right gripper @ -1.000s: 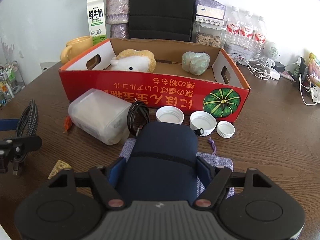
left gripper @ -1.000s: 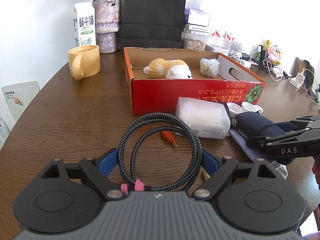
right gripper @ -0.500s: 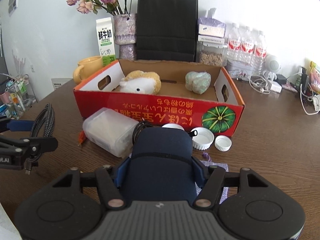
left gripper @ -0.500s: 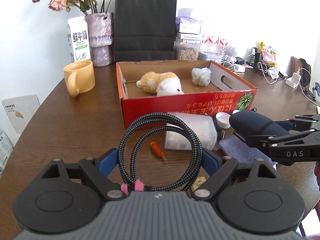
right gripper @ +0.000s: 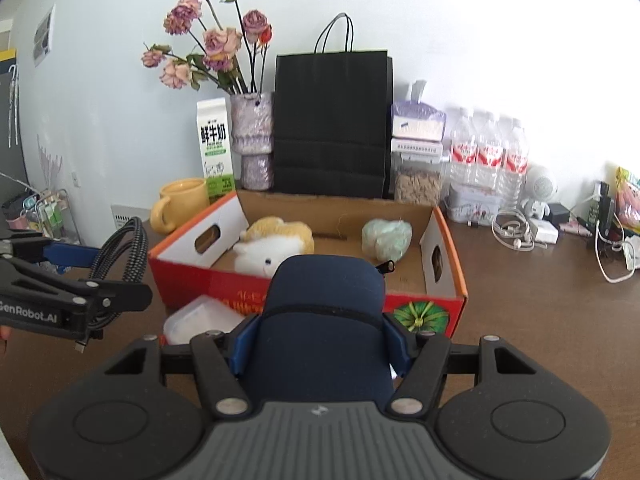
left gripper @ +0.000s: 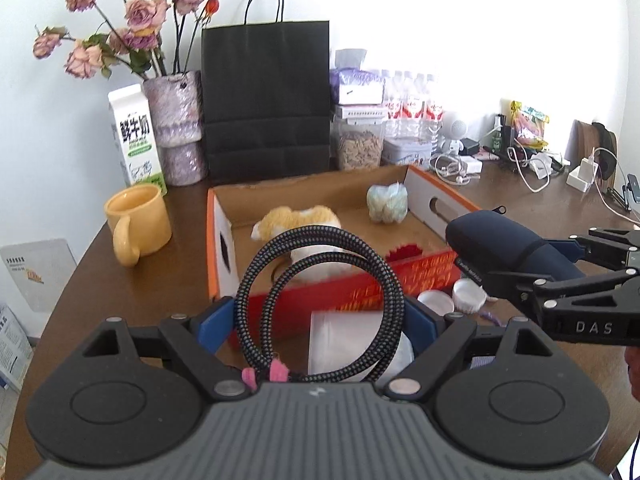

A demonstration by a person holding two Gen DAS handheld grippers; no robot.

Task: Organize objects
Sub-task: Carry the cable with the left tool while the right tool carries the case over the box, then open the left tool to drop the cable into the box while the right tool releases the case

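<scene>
The left gripper [left gripper: 320, 320] pinches a coiled braided cable [left gripper: 320, 300]; the right gripper [right gripper: 320, 340] clamps a navy case [right gripper: 324, 320], both above the red box [right gripper: 440, 308]. Only the right view shows the box's pumpkin print [right gripper: 420, 314].

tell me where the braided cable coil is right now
The braided cable coil is gripped in the left gripper, held above the table just in front of the red cardboard box; the right wrist view shows it at far left.
</scene>
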